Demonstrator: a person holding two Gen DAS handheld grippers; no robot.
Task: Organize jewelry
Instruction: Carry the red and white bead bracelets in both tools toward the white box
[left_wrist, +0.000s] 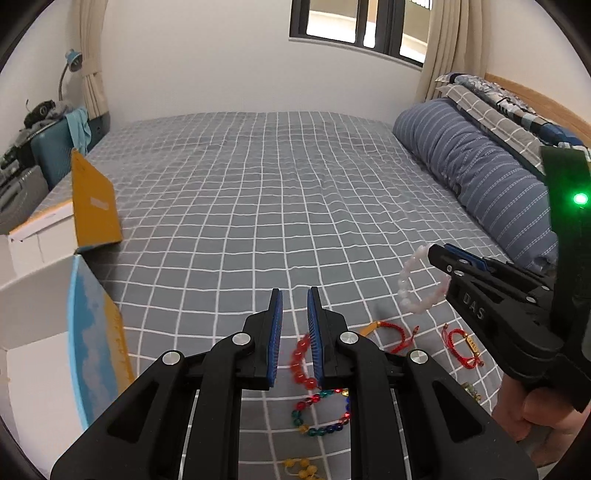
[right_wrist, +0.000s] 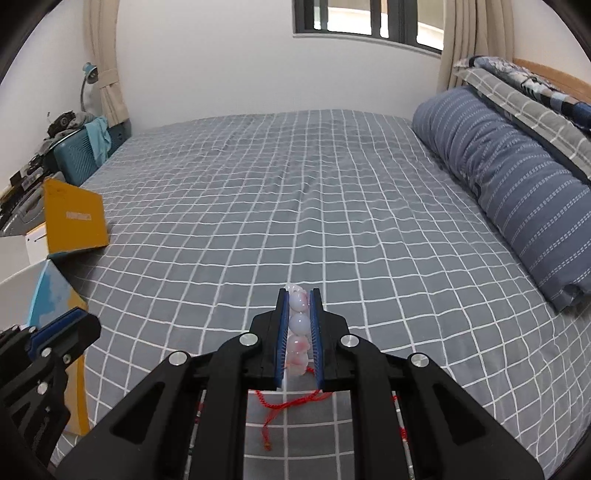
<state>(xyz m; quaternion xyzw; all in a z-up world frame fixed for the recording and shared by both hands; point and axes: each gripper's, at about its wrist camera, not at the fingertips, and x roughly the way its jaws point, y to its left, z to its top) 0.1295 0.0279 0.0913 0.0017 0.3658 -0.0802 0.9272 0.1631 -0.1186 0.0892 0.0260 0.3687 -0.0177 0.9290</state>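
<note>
Left tool (left_wrist: 295, 295) nearest, parted a little, gripping nothing, hovering over bed (left_wrist: 258, 184). Red bead bracelet (left_wrist: 301, 363) between its fingers on the sheet, multicolour bracelet (left_wrist: 321, 413) just below at 6 o'clock. Red cord bracelets (left_wrist: 461, 347) at 3 o'clock. Right tool (right_wrist: 299, 295) clamped on pale pink bead bracelet (right_wrist: 298, 325), lifted off bed. Open box (left_wrist: 40, 229) at 9 o'clock.

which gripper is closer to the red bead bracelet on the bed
Left. The left gripper hangs directly over the translucent red bead bracelet, jaws open and empty. The right gripper is off to the side and raised, clamping a pale pink bead bracelet.
</note>
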